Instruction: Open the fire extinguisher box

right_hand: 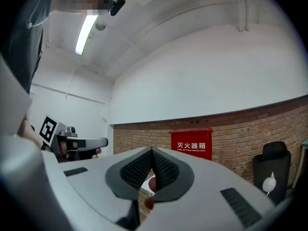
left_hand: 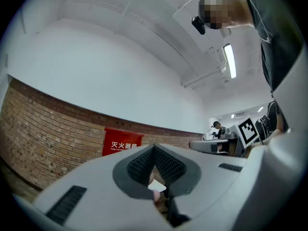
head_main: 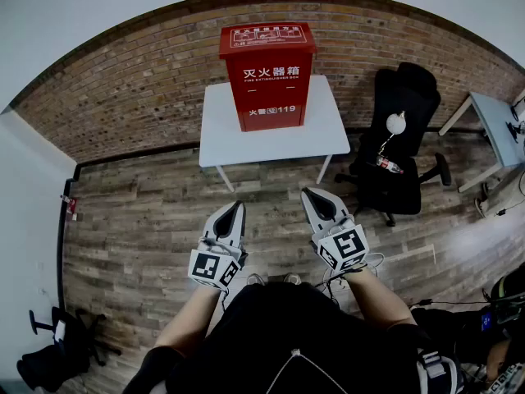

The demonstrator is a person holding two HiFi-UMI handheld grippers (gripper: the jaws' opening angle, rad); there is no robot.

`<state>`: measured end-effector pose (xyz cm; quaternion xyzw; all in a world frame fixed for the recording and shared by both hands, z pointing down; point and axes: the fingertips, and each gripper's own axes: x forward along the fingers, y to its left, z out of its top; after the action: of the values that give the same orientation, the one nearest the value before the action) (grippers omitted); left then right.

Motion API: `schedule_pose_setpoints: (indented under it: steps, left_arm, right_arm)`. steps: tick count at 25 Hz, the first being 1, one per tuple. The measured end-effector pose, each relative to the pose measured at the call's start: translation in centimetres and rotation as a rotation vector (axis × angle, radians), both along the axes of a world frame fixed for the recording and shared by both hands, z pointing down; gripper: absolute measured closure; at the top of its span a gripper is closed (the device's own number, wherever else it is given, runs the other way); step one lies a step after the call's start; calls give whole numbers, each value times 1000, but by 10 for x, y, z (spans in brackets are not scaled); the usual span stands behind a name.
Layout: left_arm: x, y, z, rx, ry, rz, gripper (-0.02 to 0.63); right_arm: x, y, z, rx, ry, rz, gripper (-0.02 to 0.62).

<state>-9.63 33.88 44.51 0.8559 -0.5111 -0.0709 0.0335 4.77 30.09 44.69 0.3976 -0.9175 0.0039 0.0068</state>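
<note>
Red fire extinguisher box [head_main: 267, 76] stands upright on the white desk [head_main: 221, 130] against the brick wall [head_main: 123, 89], lid and front shut. No latch or handle can be made out.

Left tool [head_main: 236, 208] and right tool [head_main: 314, 194]: both fully closed, nothing between the jaws, held over the wooden floor [head_main: 148, 220] well short of the desk.

Risks, as judged:
- Tall box on a small desk. Pulling the door or lid without the other tool bracing it could slide or tip it.
- Closed jaws may skid off the smooth painted metal, so open them before reaching for an edge.
- Black chair [head_main: 402, 138] beside the desk could crowd the right-side approach.
</note>
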Motion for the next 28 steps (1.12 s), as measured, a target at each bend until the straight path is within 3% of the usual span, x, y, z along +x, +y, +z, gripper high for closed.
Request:
schedule_pose_setpoints:
  steps: [20,28]
  left_arm:
    - [28,-15,10,-34,3,-99,558]
    - [28,-49,10,-13,1,-101,558]
  right_arm:
    - [43,-36,21,-76,-46,-6,577]
    - [51,-68,25,-90,-79,11,577]
